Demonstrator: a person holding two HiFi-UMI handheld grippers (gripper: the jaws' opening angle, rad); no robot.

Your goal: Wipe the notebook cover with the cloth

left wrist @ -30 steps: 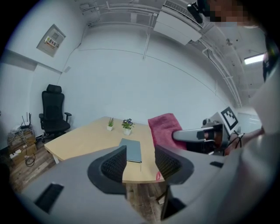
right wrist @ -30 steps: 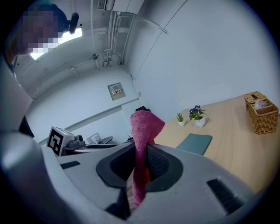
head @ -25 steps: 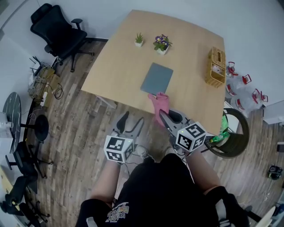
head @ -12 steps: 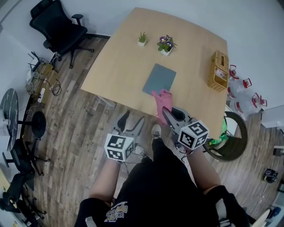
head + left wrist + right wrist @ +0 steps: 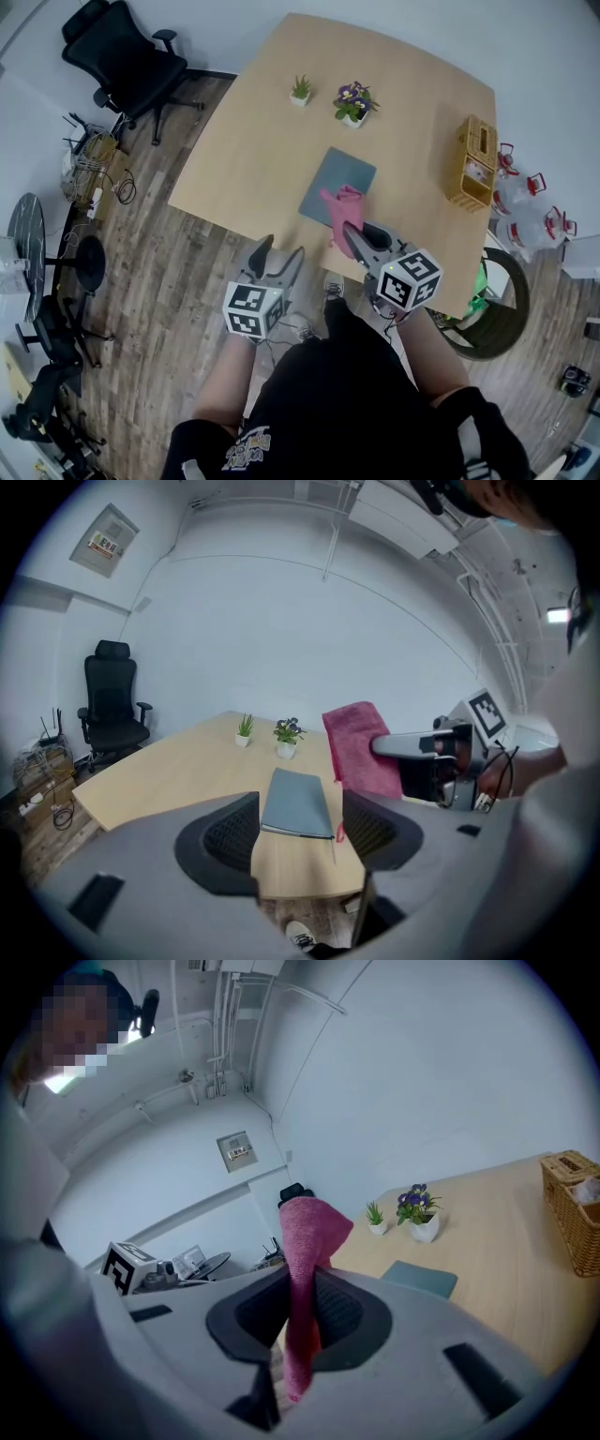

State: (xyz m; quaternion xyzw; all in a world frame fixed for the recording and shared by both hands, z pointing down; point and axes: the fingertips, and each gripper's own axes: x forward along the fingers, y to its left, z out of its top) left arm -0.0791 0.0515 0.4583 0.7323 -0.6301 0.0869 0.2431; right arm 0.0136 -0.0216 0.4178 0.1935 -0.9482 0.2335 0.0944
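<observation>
Item: right gripper [image 5: 349, 234] clamped on pink cloth [image 5: 343, 202], at the near end of the grey notebook [image 5: 334, 172]; left gripper [image 5: 279, 251] wide open, holding nothing.
Detail: cloth pinched between the closed jaws, its free end standing up past them, over the notebook's near right part from above; contact with the cover cannot be told. Left gripper is short of the notebook, off the counter [image 5: 258, 141] edge and above the wood floor [image 5: 178, 281]. A second ago the cloth hung at the notebook's near edge; it now overlaps the cover. Notebook lies flat, mid-counter. Beyond the notebook: small green plant [image 5: 300, 90] and purple flower pot [image 5: 353, 101]. Right of the notebook: wicker basket [image 5: 474, 161] at the counter edge, water jugs [image 5: 527, 192] on the floor past it. Far left of the notebook: black office chair [image 5: 127, 61].
</observation>
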